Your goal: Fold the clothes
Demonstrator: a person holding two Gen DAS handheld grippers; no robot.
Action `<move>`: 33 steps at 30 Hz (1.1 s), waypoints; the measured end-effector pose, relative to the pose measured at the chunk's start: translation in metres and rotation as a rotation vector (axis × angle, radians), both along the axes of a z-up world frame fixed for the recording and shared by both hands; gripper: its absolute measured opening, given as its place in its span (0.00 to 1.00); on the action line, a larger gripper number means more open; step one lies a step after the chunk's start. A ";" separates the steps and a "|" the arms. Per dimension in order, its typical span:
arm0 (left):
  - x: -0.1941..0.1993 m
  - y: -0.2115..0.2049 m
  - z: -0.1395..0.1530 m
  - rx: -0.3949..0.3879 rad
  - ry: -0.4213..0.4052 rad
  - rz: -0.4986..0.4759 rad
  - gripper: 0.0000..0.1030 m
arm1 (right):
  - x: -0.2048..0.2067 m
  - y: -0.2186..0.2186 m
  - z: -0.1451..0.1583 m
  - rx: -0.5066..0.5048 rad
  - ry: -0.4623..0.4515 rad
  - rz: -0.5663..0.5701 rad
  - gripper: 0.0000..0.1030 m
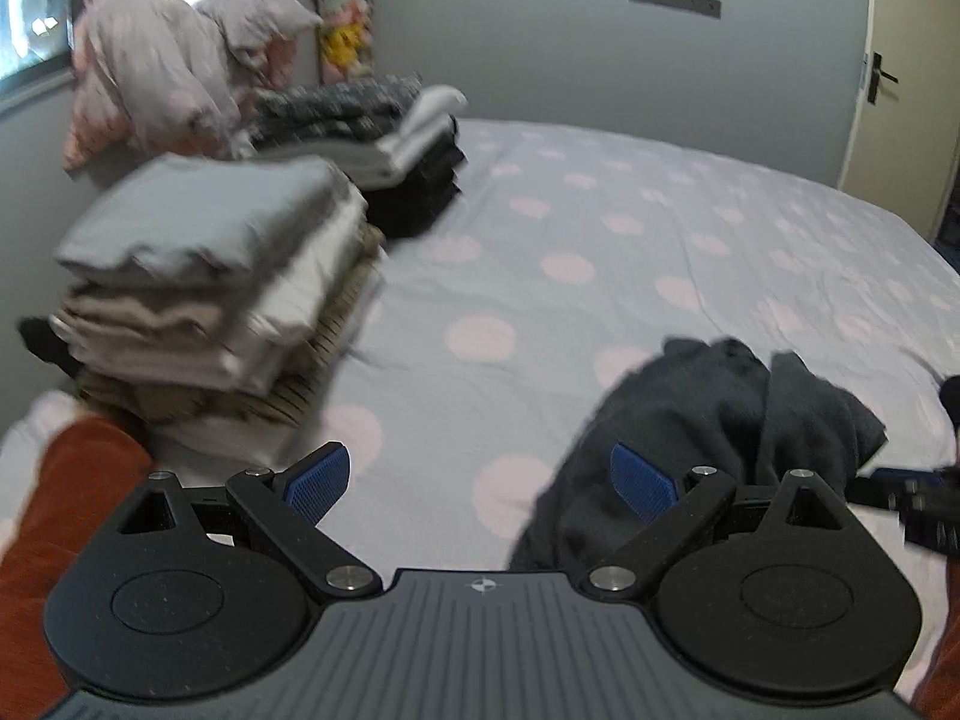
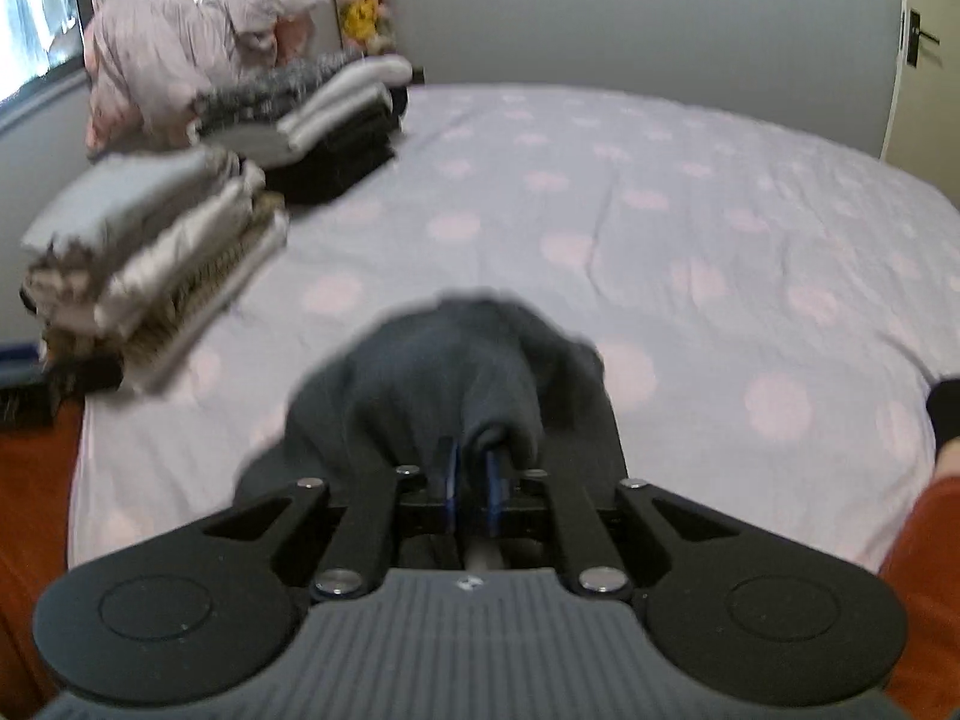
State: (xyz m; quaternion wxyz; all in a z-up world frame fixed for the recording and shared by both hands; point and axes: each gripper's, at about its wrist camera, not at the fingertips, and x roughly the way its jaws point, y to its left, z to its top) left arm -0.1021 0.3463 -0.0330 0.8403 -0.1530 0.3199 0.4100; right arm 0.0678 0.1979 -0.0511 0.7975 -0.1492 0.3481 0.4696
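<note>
A dark grey garment (image 1: 708,426) lies crumpled on the bed near its front edge, right of my left gripper (image 1: 480,480), which is open and empty, its right blue pad (image 1: 642,480) just over the garment's edge. In the right wrist view my right gripper (image 2: 471,468) is shut on a bunched fold of the same garment (image 2: 444,372), which drapes over the fingers. The right gripper also shows at the far right of the left wrist view (image 1: 912,498).
The bed has a lilac sheet with pink dots (image 1: 600,228). A stack of folded light clothes (image 1: 204,276) stands at the left, a second stack of grey and black clothes (image 1: 384,144) behind it, and pillows (image 1: 180,66) by the window. A door (image 1: 900,72) is at right.
</note>
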 end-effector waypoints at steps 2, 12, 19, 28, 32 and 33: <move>0.006 -0.002 -0.008 -0.015 0.009 -0.021 1.00 | -0.002 -0.016 -0.006 -0.015 -0.012 -0.018 0.38; 0.027 0.010 -0.057 -0.101 0.093 -0.053 1.00 | 0.027 -0.061 -0.015 -0.029 -0.012 -0.202 0.55; 0.032 0.017 -0.091 -0.175 0.138 -0.068 0.97 | 0.006 -0.020 -0.031 -0.015 -0.046 -0.104 0.52; 0.027 0.017 -0.104 -0.268 0.072 -0.154 0.30 | 0.002 -0.009 -0.067 -0.160 -0.054 -0.146 0.00; 0.027 0.003 -0.099 -0.246 0.079 -0.219 0.11 | 0.014 -0.031 -0.067 -0.165 -0.028 -0.240 0.00; 0.028 -0.001 -0.098 -0.237 0.084 -0.234 0.11 | 0.017 -0.036 -0.066 -0.160 -0.019 -0.259 0.00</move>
